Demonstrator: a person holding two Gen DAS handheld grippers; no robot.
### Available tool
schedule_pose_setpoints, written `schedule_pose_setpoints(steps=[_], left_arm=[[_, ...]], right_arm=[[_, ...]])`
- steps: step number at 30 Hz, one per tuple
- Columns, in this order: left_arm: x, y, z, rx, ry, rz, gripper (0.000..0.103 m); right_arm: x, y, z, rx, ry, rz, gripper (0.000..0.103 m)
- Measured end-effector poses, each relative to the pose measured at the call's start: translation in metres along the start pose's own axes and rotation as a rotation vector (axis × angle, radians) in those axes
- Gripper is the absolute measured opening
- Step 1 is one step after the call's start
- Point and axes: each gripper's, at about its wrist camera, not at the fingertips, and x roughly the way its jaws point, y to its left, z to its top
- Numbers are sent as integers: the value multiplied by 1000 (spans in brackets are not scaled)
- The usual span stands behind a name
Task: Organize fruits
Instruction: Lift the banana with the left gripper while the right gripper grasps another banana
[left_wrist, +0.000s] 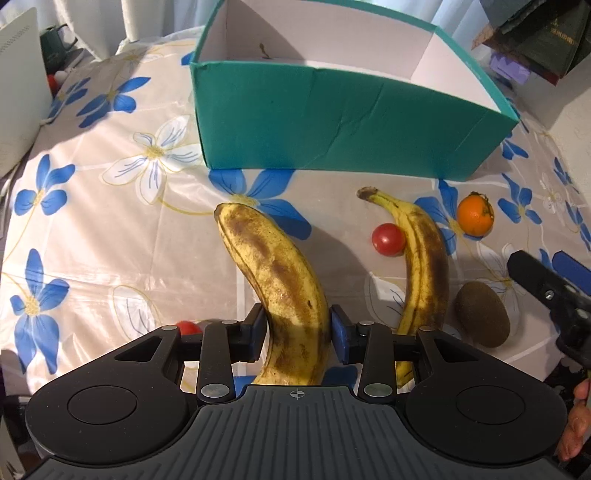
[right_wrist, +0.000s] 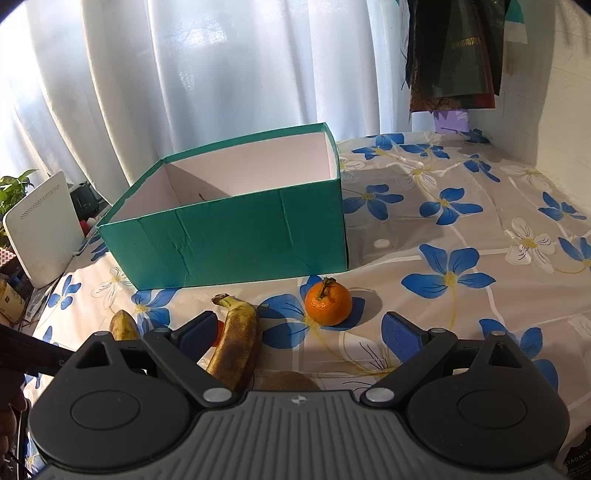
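None of the fruit has reached the teal box (left_wrist: 332, 122) yet; what shows of its white inside is bare apart from a small dark mark, though its near floor is hidden behind the front wall. You have the first piece in hand: your left gripper (left_wrist: 297, 334) is clamped on the spotted banana (left_wrist: 273, 273), pads pressing its lower half, the tip pointing toward the box. It looks just lifted clear of the table (left_wrist: 110, 229), so carrying and dropping it in is the step at hand. Left to do are the second banana (left_wrist: 421, 258), the tomato (left_wrist: 388, 239) touching its side, the mandarin (right_wrist: 328, 302) just beyond, the kiwi (left_wrist: 482, 314), and something red (left_wrist: 186, 328) half hidden behind your left gripper. Your right gripper (right_wrist: 299, 334) hangs wide apart and empty, over the second banana and kiwi.
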Motion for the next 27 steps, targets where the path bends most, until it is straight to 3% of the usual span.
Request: schedule_pose_setpoints(steps=[6, 12, 14, 19, 21, 25, 27], left_arm=[[-33, 3, 1, 28, -106, 16, 40], [-45, 4, 0, 38, -153, 3, 41], [-48, 6, -1, 41, -165, 2, 41], [-55, 10, -3, 43, -199, 14, 41], [-57, 11, -2, 46, -209, 18, 41], [-58, 15, 0, 43, -214, 22, 41], [-59, 16, 1, 48, -218, 24, 41]], right_arm=[[11, 17, -4, -43, 51, 30, 95], [39, 43, -2, -104, 121, 65, 84], [50, 48, -1, -113, 151, 60, 76], [74, 58, -4, -154, 234, 35, 72], [83, 59, -6, -153, 269, 34, 67], [90, 69, -9, -213, 265, -17, 43], [90, 69, -8, -212, 261, -13, 40]])
